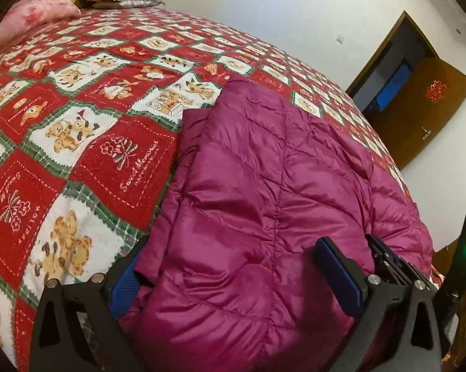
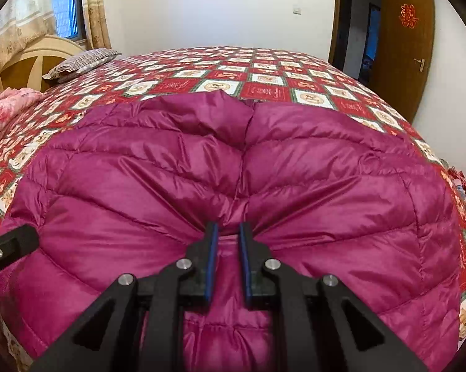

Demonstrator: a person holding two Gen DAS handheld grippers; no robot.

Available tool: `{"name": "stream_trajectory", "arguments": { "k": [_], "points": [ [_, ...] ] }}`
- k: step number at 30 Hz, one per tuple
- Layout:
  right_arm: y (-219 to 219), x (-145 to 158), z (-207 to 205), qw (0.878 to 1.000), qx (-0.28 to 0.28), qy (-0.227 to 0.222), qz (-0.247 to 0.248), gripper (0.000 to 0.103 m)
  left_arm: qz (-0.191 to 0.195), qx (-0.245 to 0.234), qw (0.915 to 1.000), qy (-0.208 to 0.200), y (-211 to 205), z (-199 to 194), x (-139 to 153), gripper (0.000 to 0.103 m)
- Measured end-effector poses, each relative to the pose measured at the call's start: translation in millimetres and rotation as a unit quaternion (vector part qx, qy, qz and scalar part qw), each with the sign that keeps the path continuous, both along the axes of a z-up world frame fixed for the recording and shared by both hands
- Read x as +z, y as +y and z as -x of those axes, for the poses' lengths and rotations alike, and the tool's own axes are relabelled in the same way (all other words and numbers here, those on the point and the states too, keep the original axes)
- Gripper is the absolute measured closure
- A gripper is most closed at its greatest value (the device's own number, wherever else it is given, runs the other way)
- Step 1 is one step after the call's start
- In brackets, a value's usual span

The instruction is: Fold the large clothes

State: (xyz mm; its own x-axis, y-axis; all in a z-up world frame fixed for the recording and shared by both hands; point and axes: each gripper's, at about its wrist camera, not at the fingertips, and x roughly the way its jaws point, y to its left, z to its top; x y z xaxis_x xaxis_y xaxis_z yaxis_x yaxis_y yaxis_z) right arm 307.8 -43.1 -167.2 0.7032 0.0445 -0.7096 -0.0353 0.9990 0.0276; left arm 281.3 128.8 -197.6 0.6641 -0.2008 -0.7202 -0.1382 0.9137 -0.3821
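The right wrist view looks across the whole magenta down jacket (image 2: 233, 167) from its near edge, showing both quilted halves meeting at a central crease that runs away toward a bunched peak at the far end, with a window (image 2: 64, 3) and curtains (image 2: 98, 9) to the left beyond the bed; the left wrist view sees none of that and instead catches the jacket from its side, with folded layers stacked along the jacket's left edge and much bare bedspread (image 1: 78, 124) beside it. The jacket lies on the near part of the bedspread, its long axis running from the near bed edge toward the open wooden door (image 2: 403, 43) at the far side. Its shell is shiny, slick fabric, stitched into puffy bands, wrinkled where it is gathered. The bedspread is a soft woven patchwork of red squares and white teddy-bear squares with green borders. The right gripper (image 2: 228, 232) has its blue-padded jaws drawn close together, pinching a gathered fold of the jacket's near edge, from which creases fan outward. The left gripper (image 1: 233, 263) stands wide apart, straddling the jacket's near corner with fabric lying between the jaws; whether its pads press on it cannot be told. A striped pillow (image 2: 84, 62) and a pink quilt (image 1: 40, 12) lie beyond the jacket, near the headboard (image 2: 31, 59).
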Motion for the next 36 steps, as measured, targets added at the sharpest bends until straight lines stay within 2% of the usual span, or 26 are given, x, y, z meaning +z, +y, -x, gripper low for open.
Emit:
{"name": "stream_trajectory", "arguments": {
  "k": [2,4,5,6,7,8,9,11,14,18,23,25,29,32,36],
  "points": [
    [0,0,0,1.000,0.000,0.000,0.001,0.088,0.010,0.002,0.9999,-0.003,0,-1,1,0.001],
    [-1,0,0,1.000,-0.001,0.000,-0.001,0.088,0.057,0.000,0.9983,-0.015,4,-1,2,0.002],
    [0,0,0,1.000,-0.001,0.001,-0.003,0.088,0.079,0.001,0.9967,-0.019,4,-1,2,0.010],
    [0,0,-1,1.000,-0.001,0.002,-0.005,0.088,0.086,0.003,0.9961,-0.022,4,-1,3,0.019],
    [0,0,-1,1.000,-0.001,0.002,-0.007,0.088,0.087,-0.001,0.9960,-0.023,0,-4,3,0.040],
    [0,-1,-1,1.000,-0.001,0.003,-0.008,0.088,0.074,-0.005,0.9970,-0.022,-5,-7,5,0.053],
    [-1,-1,-1,1.000,-0.002,0.004,-0.011,0.088,0.066,-0.008,0.9974,-0.026,-8,-8,6,0.058],
    [-3,-1,-2,1.000,-0.003,0.005,-0.017,0.088,0.060,-0.017,0.9973,-0.039,-14,-9,14,0.077],
    [-9,-1,-3,0.999,-0.003,0.008,-0.033,0.088,0.062,-0.033,0.9951,-0.069,-18,-7,32,0.083],
    [-10,-2,-4,0.999,-0.005,0.011,-0.047,0.088,0.050,-0.062,0.9911,-0.106,-33,-2,58,0.085],
    [-21,-3,-2,0.995,-0.007,0.015,-0.097,0.088,0.026,-0.119,0.9810,-0.151,-62,6,89,0.085],
    [-29,-4,-2,0.991,-0.009,0.019,-0.131,0.088,0.005,-0.144,0.9758,-0.164,-77,9,100,0.085],
    [-35,-3,-5,0.985,-0.005,0.032,-0.167,0.088,-0.034,-0.197,0.9625,-0.183,-109,12,114,0.085],
    [-49,-3,-7,0.974,0.009,0.045,-0.221,0.089,-0.061,-0.237,0.9499,-0.195,-131,14,121,0.085],
    [-69,-1,-3,0.960,0.023,0.053,-0.272,0.090,-0.084,-0.269,0.9378,-0.203,-151,15,122,0.085]
  ]
}}
